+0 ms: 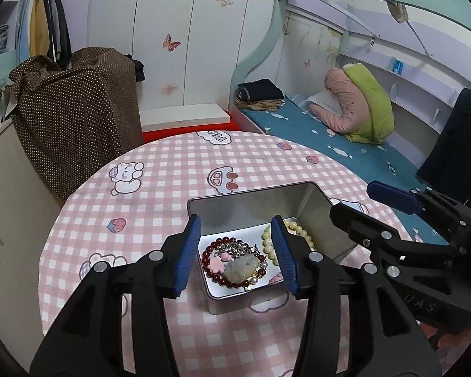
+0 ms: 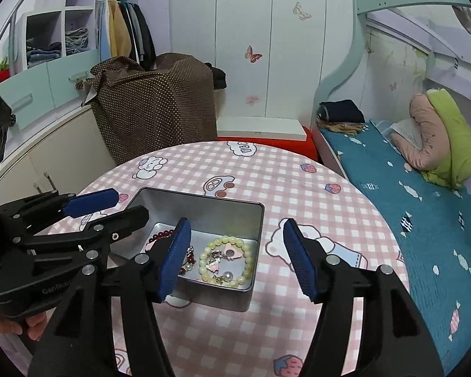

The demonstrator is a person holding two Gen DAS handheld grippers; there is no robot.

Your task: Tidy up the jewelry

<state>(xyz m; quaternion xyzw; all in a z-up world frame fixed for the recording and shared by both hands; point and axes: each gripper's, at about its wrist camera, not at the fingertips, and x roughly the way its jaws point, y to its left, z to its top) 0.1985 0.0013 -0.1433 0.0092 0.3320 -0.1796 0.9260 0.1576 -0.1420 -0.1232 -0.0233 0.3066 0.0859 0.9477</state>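
An open silver tin (image 1: pixel 248 194) (image 2: pixel 226 202) sits on the round pink-checked table (image 1: pixel 160 169) (image 2: pixel 298 188). Inside it lie a dark red bead bracelet (image 1: pixel 208 262) (image 2: pixel 160 235) with a pale stone pendant (image 1: pixel 240 269), a pink flower charm (image 1: pixel 217 263), and a cream bead bracelet (image 2: pixel 246 257) (image 1: pixel 267 242) with small charms. My left gripper (image 1: pixel 237 251) hovers open above the tin's near left part, nothing between its blue pads. My right gripper (image 2: pixel 237 259) stands open over the tin's right side, holding nothing. Each gripper shows in the other's view: the right gripper (image 1: pixel 351 201) and the left gripper (image 2: pixel 106 207).
A brown dotted cloth-covered box (image 1: pixel 75 116) stands behind the table on the left. A bed (image 1: pixel 345 144) with a teal sheet, folded clothes and a green and pink quilt runs along the right. White wardrobe doors (image 1: pixel 172 31) are at the back. A hand (image 2: pixel 31 323) holds the left gripper.
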